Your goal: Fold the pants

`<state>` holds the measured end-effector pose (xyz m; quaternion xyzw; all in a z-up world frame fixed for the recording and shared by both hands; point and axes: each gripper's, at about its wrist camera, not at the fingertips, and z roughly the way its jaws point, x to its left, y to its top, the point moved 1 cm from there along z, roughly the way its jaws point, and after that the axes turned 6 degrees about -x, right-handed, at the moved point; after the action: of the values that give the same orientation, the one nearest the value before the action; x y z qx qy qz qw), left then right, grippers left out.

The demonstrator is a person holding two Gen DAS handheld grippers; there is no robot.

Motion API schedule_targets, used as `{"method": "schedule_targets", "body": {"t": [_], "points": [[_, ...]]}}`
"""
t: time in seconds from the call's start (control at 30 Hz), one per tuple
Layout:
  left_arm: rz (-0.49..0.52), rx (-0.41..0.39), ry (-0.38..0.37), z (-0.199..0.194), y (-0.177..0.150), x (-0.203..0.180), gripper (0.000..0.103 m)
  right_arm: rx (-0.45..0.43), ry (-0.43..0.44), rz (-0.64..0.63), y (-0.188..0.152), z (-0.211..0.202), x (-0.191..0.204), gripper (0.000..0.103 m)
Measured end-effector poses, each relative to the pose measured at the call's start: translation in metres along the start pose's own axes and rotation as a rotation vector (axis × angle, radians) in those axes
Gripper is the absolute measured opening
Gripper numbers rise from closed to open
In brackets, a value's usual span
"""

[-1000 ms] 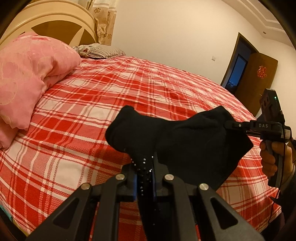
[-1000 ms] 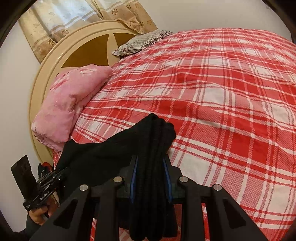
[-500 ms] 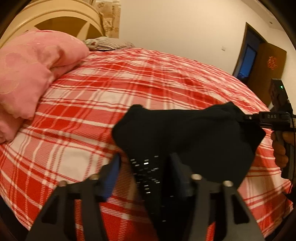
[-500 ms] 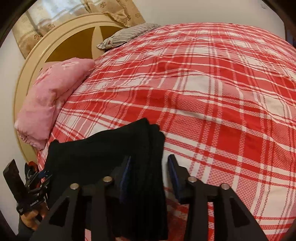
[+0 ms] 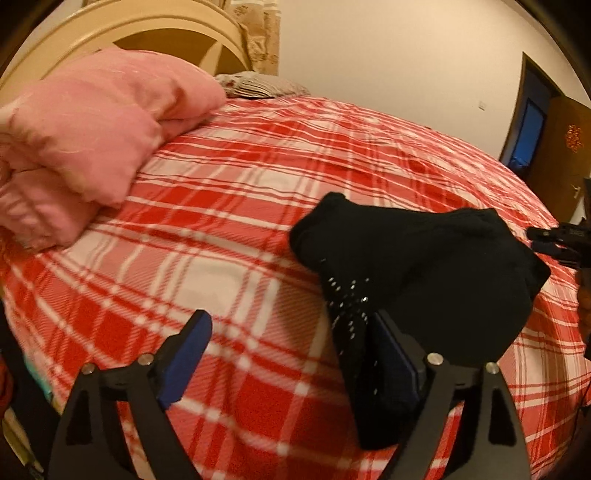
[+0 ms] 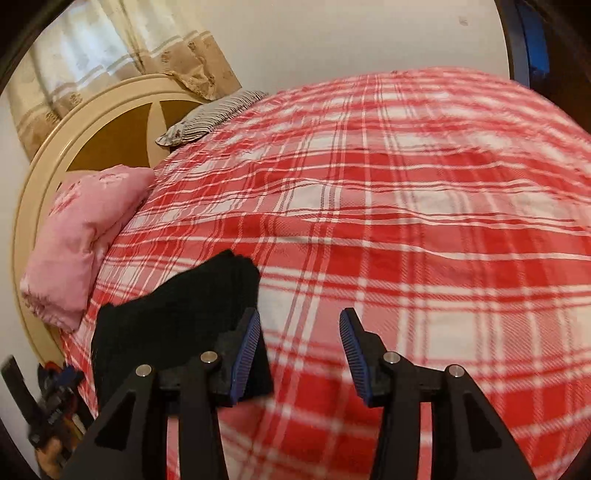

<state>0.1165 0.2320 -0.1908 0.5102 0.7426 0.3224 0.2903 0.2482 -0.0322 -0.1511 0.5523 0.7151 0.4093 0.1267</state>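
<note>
The black pants (image 5: 424, 273) lie folded in a compact bundle on the red plaid bedspread (image 5: 240, 206) near the bed's front edge. My left gripper (image 5: 291, 354) is open; its right finger touches the bundle's near end, which has small white dots. In the right wrist view the pants (image 6: 184, 314) lie at lower left. My right gripper (image 6: 299, 354) is open, its left finger beside the bundle's edge, with bare bedspread (image 6: 406, 221) between the fingers. The right gripper also shows at the right edge of the left wrist view (image 5: 561, 240).
A pink pillow (image 5: 92, 140) lies at the left by the cream headboard (image 5: 147, 33). A striped pillow (image 6: 210, 118) sits farther back. A dark door (image 5: 532, 122) is at the right wall. The bedspread stretches wide beyond the pants.
Both grippers were shut on the pants and have opened, letting the bundle go onto the bed. Both have drawn back and swung slightly away from it.
</note>
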Motion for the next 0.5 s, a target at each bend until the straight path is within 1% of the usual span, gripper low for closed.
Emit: {"method": "schedule_targets", "body": {"t": [0.07,0.13,0.23,0.27,0.3,0.37,0.5], "points": [[-0.019,-0.012,0.014,-0.011,0.0,0.001,0.09,-0.036,-0.016,-0.046,-0.013,-0.031,0.015,0.047],[-0.028,-0.044,0.004,-0.028,0.002,-0.001,0.09,-0.07,-0.014,-0.089,-0.024,-0.058,0.03,0.048],[-0.022,-0.096,-0.013,-0.055,0.009,-0.007,0.09,-0.146,0.005,-0.17,-0.039,-0.102,0.058,0.053],[-0.019,-0.122,-0.021,-0.068,0.013,-0.01,0.091,-0.172,0.007,-0.2,-0.045,-0.116,0.067,0.054],[-0.018,-0.141,-0.026,-0.077,0.016,-0.012,0.095,-0.197,0.012,-0.227,-0.049,-0.128,0.076,0.054],[-0.015,-0.194,-0.039,-0.098,0.022,-0.018,0.101,-0.242,0.034,-0.26,-0.056,-0.151,0.09,0.055],[0.008,-0.263,-0.067,-0.13,0.028,-0.029,0.101,-0.299,0.053,-0.278,-0.061,-0.175,0.105,0.055]]}}
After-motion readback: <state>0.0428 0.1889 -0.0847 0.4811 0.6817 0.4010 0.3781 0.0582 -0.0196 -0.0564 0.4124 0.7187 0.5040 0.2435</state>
